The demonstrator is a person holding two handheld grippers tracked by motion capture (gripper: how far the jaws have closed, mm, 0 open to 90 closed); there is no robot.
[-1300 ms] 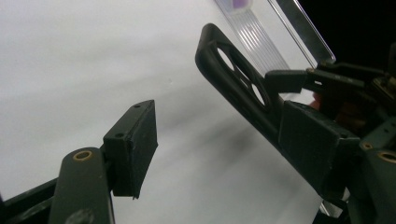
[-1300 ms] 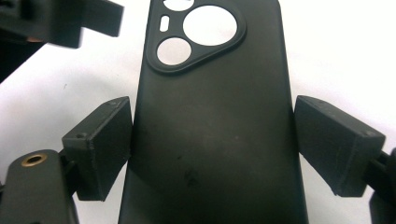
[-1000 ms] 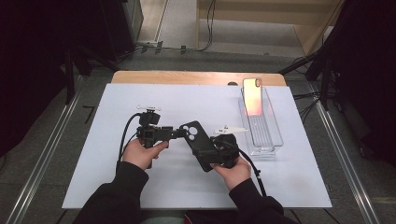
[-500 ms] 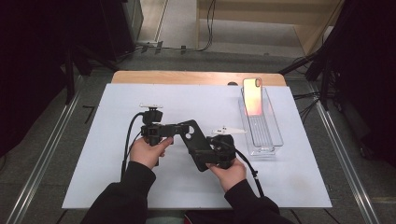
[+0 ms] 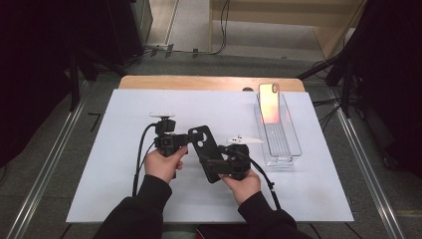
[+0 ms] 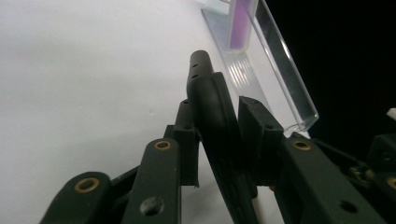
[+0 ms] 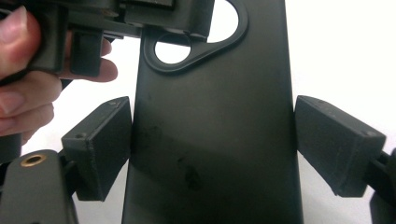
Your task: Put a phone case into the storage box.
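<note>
Near the middle of the table (image 5: 124, 114), both hand-held grippers hold a black phone case (image 5: 205, 152). The left hand-held gripper (image 5: 185, 140), jaws just closing, pinches its upper edge. The right hand-held gripper (image 5: 219, 167) clamps its sides across the width.

We see a black phone case (image 5: 205, 153) that looks like matt plastic or rubber, smooth but marked with faint dull smudges in the right gripper view. The left gripper (image 6: 219, 135) and right gripper (image 7: 212, 149) look like hard black plastic with a slightly grainy, matt finish and small brass-coloured metal insets. The tray (image 5: 293, 144) is clear glossy plastic with a ribbed floor. The phone (image 5: 268, 102) standing in it has a shiny, reflective back. The table (image 5: 124, 114) carries a smooth white matt sheet over a wooden edge.
</note>
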